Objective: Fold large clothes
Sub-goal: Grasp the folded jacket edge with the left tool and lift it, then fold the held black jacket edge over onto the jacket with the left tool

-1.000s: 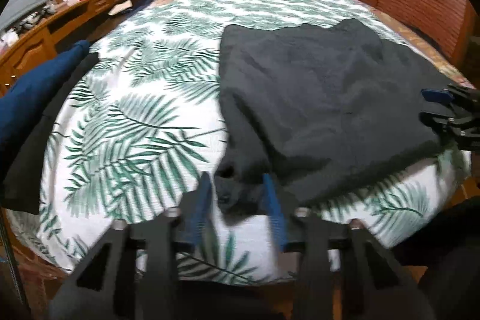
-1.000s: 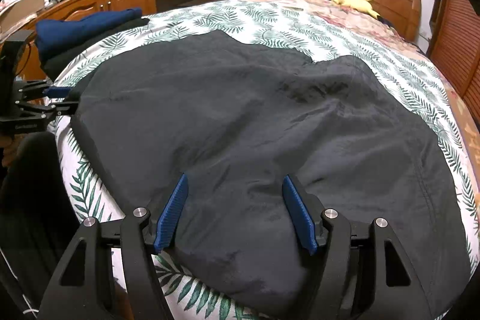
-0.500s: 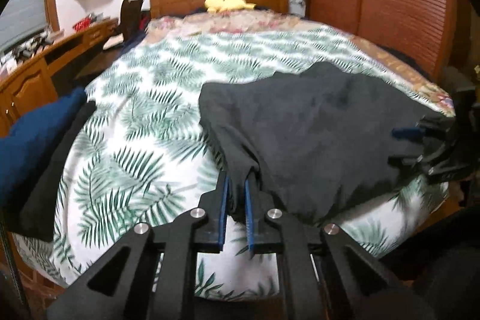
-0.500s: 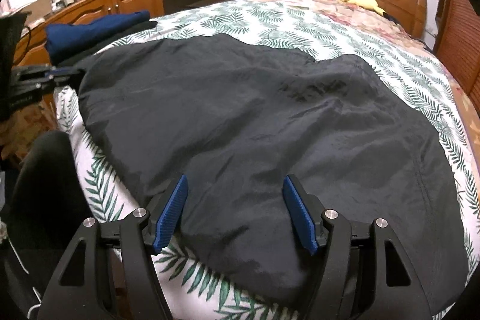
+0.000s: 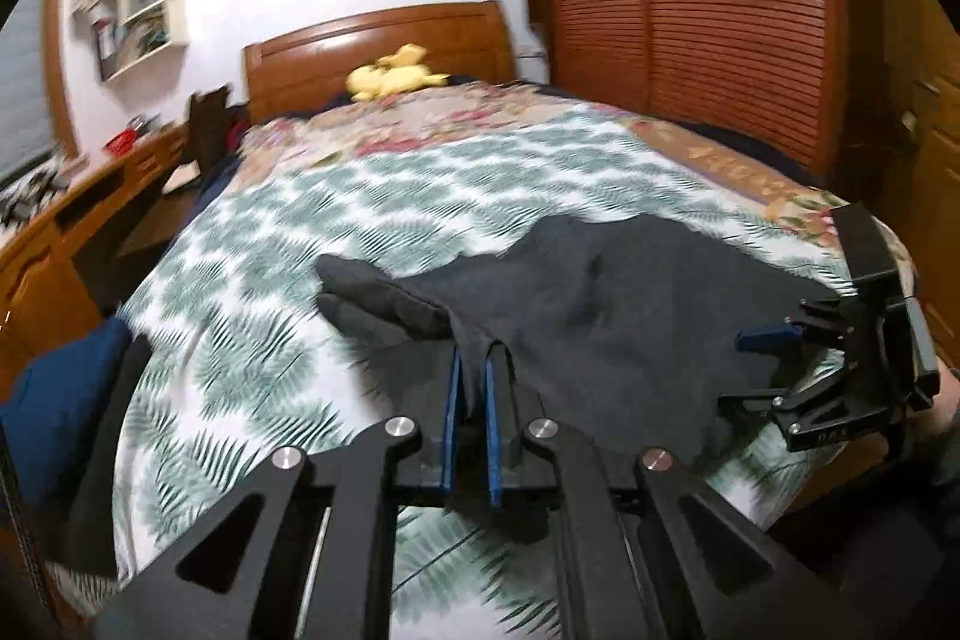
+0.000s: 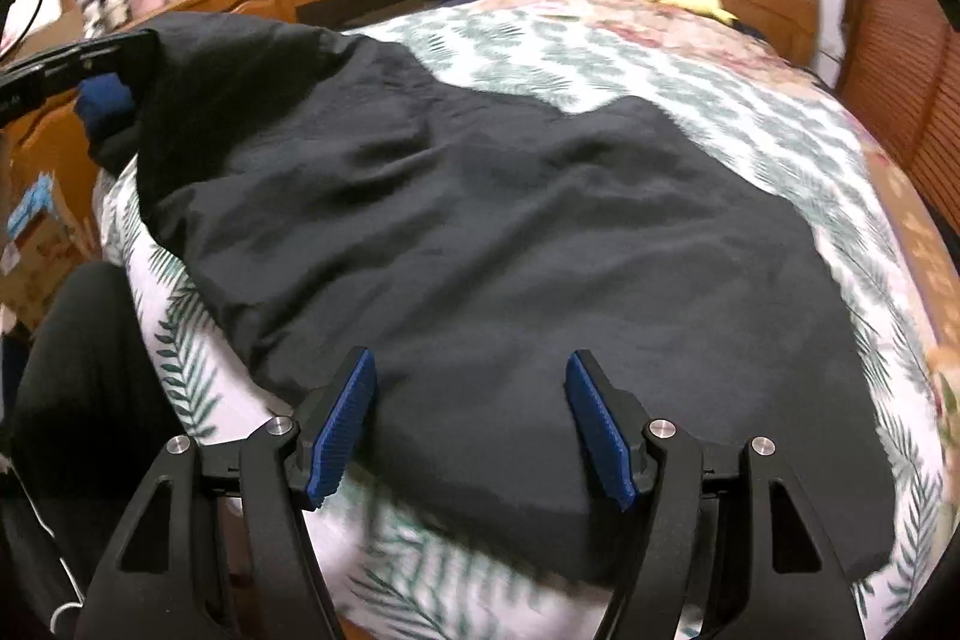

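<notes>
Dark garment (image 6: 510,232) spread on the bed (image 5: 288,280), one corner pinched in the left tongs (image 5: 472,418) and raised. Right tongs (image 6: 471,424) gape over the near hem, holding nothing. The cloth looks soft, limp and probably light; grip corners or hems.

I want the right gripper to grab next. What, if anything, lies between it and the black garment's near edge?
Nothing visible does. The right gripper hangs open directly over the black garment, with only bare fabric between its blue pads.
</notes>
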{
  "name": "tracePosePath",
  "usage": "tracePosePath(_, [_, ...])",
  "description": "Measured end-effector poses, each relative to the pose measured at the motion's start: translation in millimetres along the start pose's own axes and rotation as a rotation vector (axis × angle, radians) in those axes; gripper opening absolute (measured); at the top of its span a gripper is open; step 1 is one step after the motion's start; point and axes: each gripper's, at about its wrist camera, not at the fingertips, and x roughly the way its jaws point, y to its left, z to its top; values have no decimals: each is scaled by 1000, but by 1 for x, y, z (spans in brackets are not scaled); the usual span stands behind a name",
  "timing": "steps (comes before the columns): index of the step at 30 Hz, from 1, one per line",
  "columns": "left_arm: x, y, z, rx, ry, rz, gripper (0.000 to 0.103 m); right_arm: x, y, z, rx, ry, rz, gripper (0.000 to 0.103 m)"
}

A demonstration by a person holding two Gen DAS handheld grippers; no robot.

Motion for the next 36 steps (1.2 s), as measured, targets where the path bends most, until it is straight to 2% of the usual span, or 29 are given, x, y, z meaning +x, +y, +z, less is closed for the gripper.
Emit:
tracePosePath(1, [4, -15, 13, 22, 8, -43, 3, -5, -7, -4, 18, -6, -3, 68])
tracePosePath(8, [25, -114, 78, 170, -56, -205, 2, -42, -48, -30, 112, -53, -39, 68])
tracePosePath(13, [43, -168, 95, 232, -60, -303, 0, -57, -78, -49, 178, -58, -70, 68])
tracePosePath(16, [48, -182, 95, 250, -52, -310, 0, -62, -89, -58, 202, -58, -82, 68])
tracePosePath(21, [51, -177, 87, 234, -28, -299, 0, -68, -89, -61, 210, -69, -84, 68])
tracePosePath(30, [42, -117, 59, 164, -12, -211, 0, -68, -70, -41, 171, -104, -62, 68])
tracePosePath(36, [45, -87, 38, 121, 13, -195, 1, -76, -63, -22, 174, -164, -46, 68])
